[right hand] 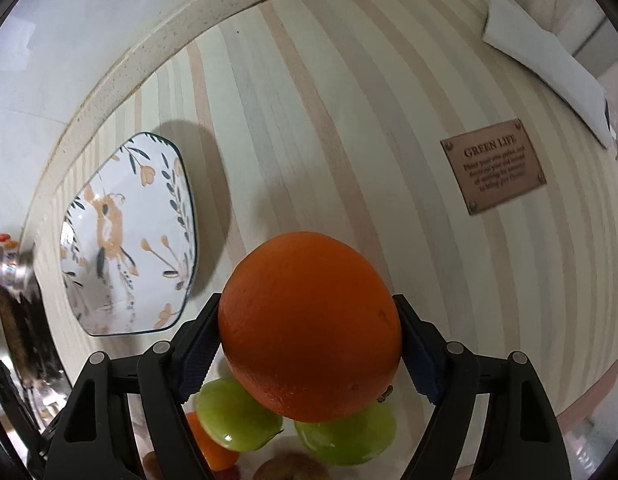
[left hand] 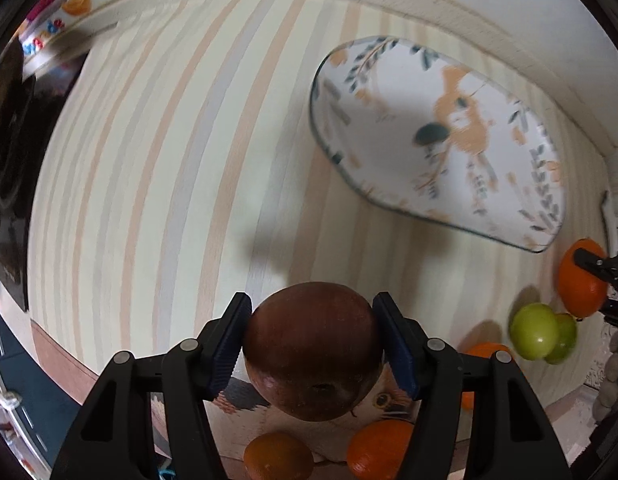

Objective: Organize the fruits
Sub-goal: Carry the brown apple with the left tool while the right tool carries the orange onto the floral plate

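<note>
My left gripper (left hand: 312,312) is shut on a dark red-brown round fruit (left hand: 313,350) and holds it above the striped cloth. My right gripper (right hand: 309,320) is shut on a large orange (right hand: 310,326), also lifted; that orange and part of the right gripper show at the right edge of the left wrist view (left hand: 581,284). A white floral plate (left hand: 437,140) lies empty ahead of the left gripper, and to the left in the right wrist view (right hand: 129,240). Two green apples (right hand: 239,420) and other oranges (left hand: 379,448) lie below the grippers.
The striped cloth (left hand: 169,180) covers the table, with a brown "GREEN LIFE" label (right hand: 494,166). A folded white cloth (right hand: 545,64) lies at the far right. Dark objects and colourful packaging (left hand: 41,36) stand at the far left. A pale wall edge borders the back.
</note>
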Tool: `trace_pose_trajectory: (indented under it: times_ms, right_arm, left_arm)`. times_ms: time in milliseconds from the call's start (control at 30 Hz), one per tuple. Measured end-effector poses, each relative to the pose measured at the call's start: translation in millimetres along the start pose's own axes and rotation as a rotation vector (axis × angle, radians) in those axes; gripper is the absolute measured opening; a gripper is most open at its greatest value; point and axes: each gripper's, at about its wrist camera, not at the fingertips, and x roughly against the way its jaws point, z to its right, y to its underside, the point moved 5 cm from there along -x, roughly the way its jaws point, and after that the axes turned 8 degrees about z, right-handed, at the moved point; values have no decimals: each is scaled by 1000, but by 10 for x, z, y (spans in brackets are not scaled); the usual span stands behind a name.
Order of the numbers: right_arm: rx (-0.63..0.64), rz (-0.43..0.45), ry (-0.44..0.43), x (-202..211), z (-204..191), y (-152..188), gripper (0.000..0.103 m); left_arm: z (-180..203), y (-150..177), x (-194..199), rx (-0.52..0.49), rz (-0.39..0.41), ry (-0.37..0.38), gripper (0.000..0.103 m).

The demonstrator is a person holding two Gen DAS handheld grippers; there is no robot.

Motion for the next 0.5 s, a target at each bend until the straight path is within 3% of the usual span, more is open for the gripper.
trace_pose_trajectory:
  times_ms: [133, 233, 367, 500]
  right_arm:
    - [11, 31, -46, 210, -180, 10, 83]
    - [42, 58, -92, 387, -415, -43, 83]
    - [83, 62, -153, 385, -840, -165, 83]
    - [145, 49, -169, 166, -1184, -255, 83]
  left_arm:
    - [204, -165, 404, -30, 48, 48, 61]
    - [427, -461, 663, -62, 76, 95, 61]
    - [619, -990, 545, -96, 59, 153, 61]
    - [779, -1327, 251, -125, -5, 173, 61]
